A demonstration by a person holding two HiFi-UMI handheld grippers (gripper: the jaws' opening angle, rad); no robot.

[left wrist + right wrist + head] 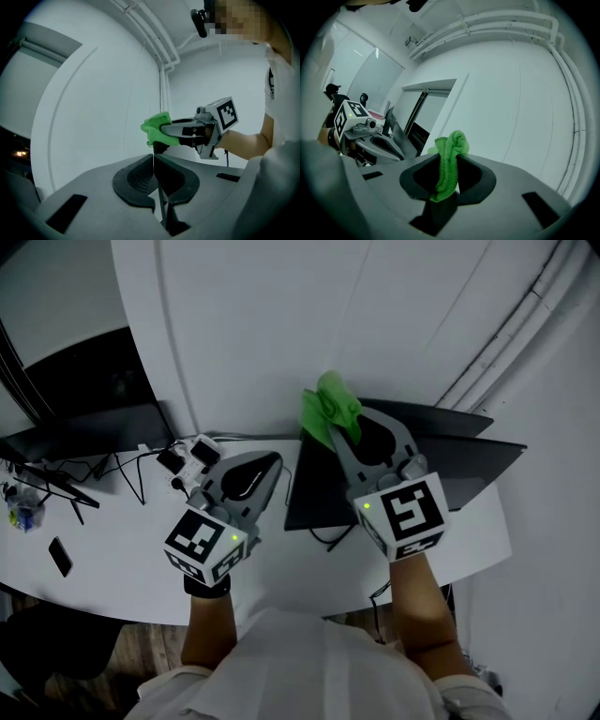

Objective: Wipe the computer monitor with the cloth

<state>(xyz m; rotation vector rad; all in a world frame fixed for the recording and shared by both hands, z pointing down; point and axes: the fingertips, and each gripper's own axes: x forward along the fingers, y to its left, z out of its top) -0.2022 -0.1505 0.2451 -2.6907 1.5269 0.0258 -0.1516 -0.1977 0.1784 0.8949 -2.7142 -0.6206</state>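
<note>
We see the green cloth [328, 405] bunched and pinched in our right gripper [342, 432] over the top edge of the dark monitor [441, 474], while our left gripper [274, 463], jaws pressed together on nothing, hovers beside the monitor's left edge above the white desk [122, 554] with its cables [127, 474] and phone [59, 556].

head: steep down, desk [112, 545] | L+R cams: at wall [511, 93], share cloth [447, 164]

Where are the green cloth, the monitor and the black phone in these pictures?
green cloth [449, 161], right gripper view, on its bunched middle fold.
monitor [469, 465], head view, on the dark right part of the panel.
black phone [60, 556], head view, on the middle of its face.
</note>
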